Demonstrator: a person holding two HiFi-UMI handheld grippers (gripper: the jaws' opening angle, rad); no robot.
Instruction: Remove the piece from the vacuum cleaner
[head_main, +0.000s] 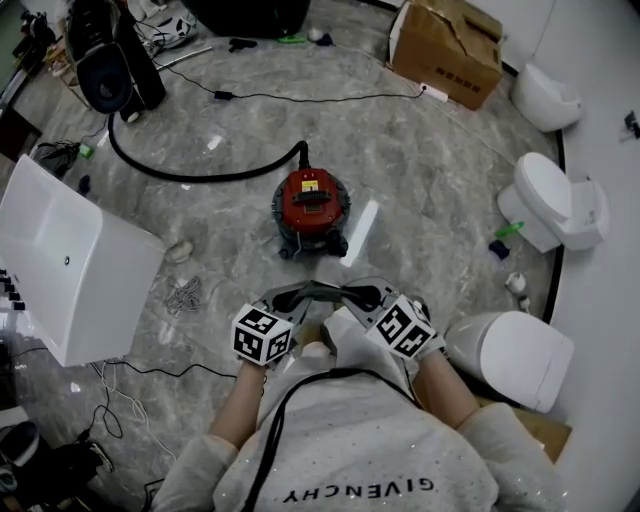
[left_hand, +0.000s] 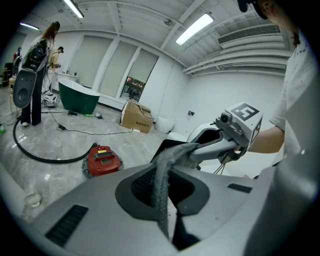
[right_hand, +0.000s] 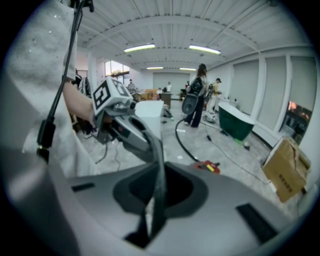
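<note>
Holds a grey woven piece (head_main: 318, 291) up off the floor, on the near side of the red vacuum cleaner (head_main: 312, 205) and well apart from it. Clamps one end in the left gripper (head_main: 285, 299), jaws drawn almost fully together on the fabric. Shows up in the left gripper view as a mesh-textured strip (left_hand: 161, 185) rising from the narrow slit between those jaws (left_hand: 170, 217) and running up to the tips of the right gripper (left_hand: 192, 150). Clamps the other end in the right gripper (head_main: 352, 296), jaws closed on it too. Appears in the right gripper view as a dark band (right_hand: 159, 185) standing in the slit (right_hand: 149, 220) and leading across to the left gripper (right_hand: 149, 149). Spans the short gap between the two pairs of tips in a shallow arc, tips near each other. Leaves the vacuum cleaner (left_hand: 102, 159) (right_hand: 209, 166) upright on the grey marble floor (head_main: 400, 150), touched by neither gripper, with a black hose (head_main: 200, 175) curving off from its far side to the left. Beyond the vacuum cleaner to the right, a cardboard box (head_main: 445, 45). To its right, a white toilet (head_main: 555, 200). To its left, a large white fixture (head_main: 70, 255).
</note>
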